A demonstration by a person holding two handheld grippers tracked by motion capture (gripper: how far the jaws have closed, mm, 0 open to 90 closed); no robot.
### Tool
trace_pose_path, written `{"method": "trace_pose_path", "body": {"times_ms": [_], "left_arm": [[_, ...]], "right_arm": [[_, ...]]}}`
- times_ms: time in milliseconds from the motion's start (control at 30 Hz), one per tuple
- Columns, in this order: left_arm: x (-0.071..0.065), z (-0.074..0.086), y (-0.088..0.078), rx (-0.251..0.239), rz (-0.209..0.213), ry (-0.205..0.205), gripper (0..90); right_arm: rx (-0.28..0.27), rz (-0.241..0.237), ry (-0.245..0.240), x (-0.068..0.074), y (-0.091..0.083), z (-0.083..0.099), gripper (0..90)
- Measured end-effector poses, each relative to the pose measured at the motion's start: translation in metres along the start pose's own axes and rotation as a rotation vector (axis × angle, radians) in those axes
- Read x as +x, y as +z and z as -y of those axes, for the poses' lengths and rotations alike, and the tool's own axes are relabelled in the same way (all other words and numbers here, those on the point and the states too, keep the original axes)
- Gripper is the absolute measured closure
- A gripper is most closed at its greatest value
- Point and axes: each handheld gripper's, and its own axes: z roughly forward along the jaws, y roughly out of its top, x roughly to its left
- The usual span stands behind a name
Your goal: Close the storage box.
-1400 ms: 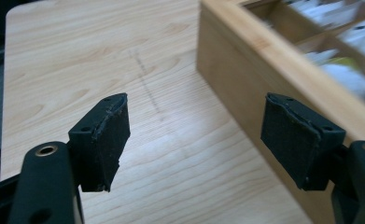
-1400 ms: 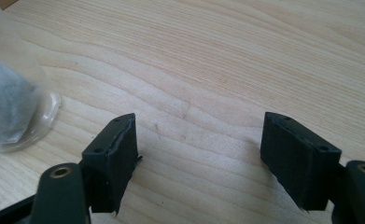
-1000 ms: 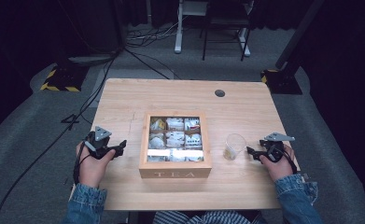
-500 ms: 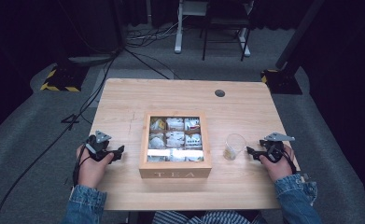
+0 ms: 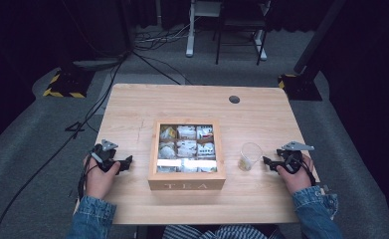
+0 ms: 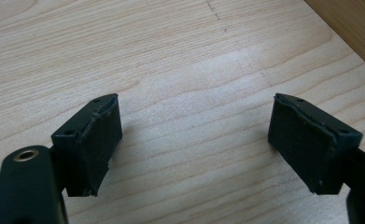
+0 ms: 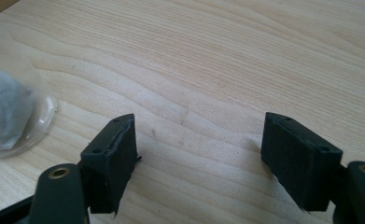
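A black cable (image 5: 52,154) trailed over the grey floor (image 5: 28,149) left of the wooden table (image 5: 182,99); beyond it stood what seemed a white-legged desk (image 5: 189,30)

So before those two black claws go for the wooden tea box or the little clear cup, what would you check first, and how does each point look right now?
1. Left gripper open and empty: ok; its jaws have just been opening, with bare wood between them.
2. Right gripper open and empty: ok.
3. Square wooden tea box with a glass lid, closed: ok, the lid lies flat and glare runs across it.
4. Small clear plastic cup upright, beside the box: ok.
5. Cup holds something: ok, a pale tea bag sits inside.
6. Light wooden table free between each gripper and the box: ok.
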Motion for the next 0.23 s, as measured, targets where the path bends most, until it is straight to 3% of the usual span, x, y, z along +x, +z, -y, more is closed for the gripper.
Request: {"method": "trace_pose_path", "body": {"times_ms": [233], "left_arm": [[-0.0009, -0.0007, 0.0010, -0.001, -0.004, -0.007, 15.7]], "right_arm": [[0.000, 0.001, -0.001, -0.0001, 0.0000, 0.0000, 27.3]]}}
